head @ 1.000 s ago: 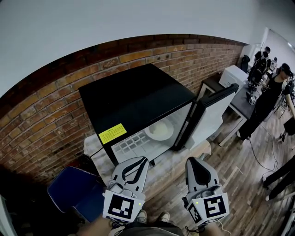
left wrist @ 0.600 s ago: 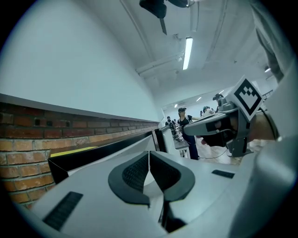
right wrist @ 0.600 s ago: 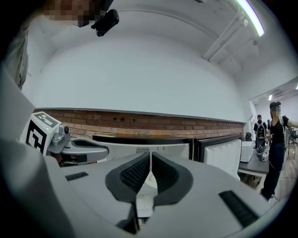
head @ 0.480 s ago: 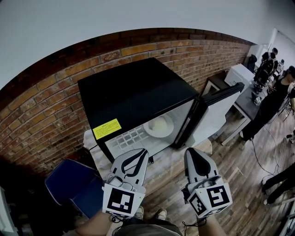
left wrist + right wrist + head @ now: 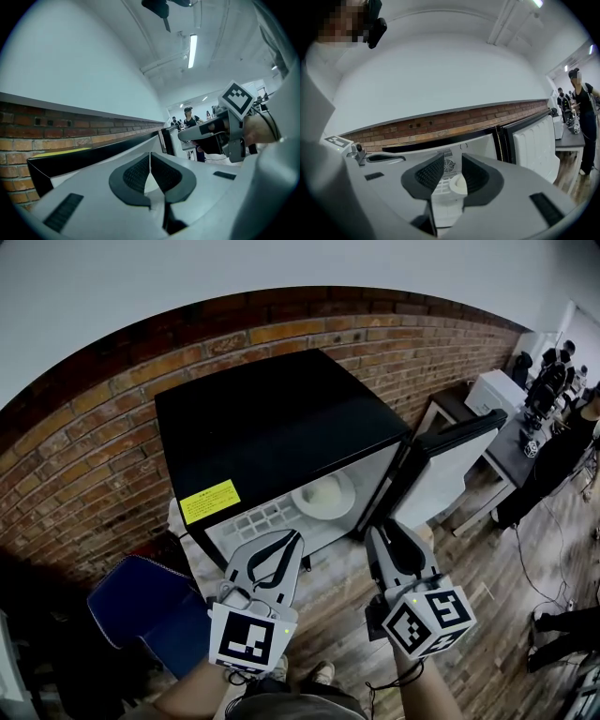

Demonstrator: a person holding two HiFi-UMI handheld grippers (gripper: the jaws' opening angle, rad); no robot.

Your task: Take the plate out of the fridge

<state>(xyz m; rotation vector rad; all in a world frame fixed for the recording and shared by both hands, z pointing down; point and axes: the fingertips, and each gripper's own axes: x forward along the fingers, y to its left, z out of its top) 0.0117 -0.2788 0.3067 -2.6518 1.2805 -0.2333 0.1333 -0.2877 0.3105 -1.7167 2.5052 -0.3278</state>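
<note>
A black mini fridge stands against the brick wall with its door swung open to the right. Inside on the white shelf lies a pale round plate; the right gripper view also shows the plate, far beyond the jaws. My right gripper hovers just in front of the fridge opening. The jaws of this right gripper are opening, with nothing between them. To its left my left gripper is held before the fridge's front edge. In its own view the left gripper is shut and empty.
A yellow label marks the fridge's front left corner. A blue seat stands on the floor at the lower left. The fridge rests on a pale tabletop. Several people and tables fill the far right.
The fridge has drawn nearer in the head view. My right gripper has shifted left and forward toward the fridge opening, with its marker cube turned. The left gripper has barely moved.
</note>
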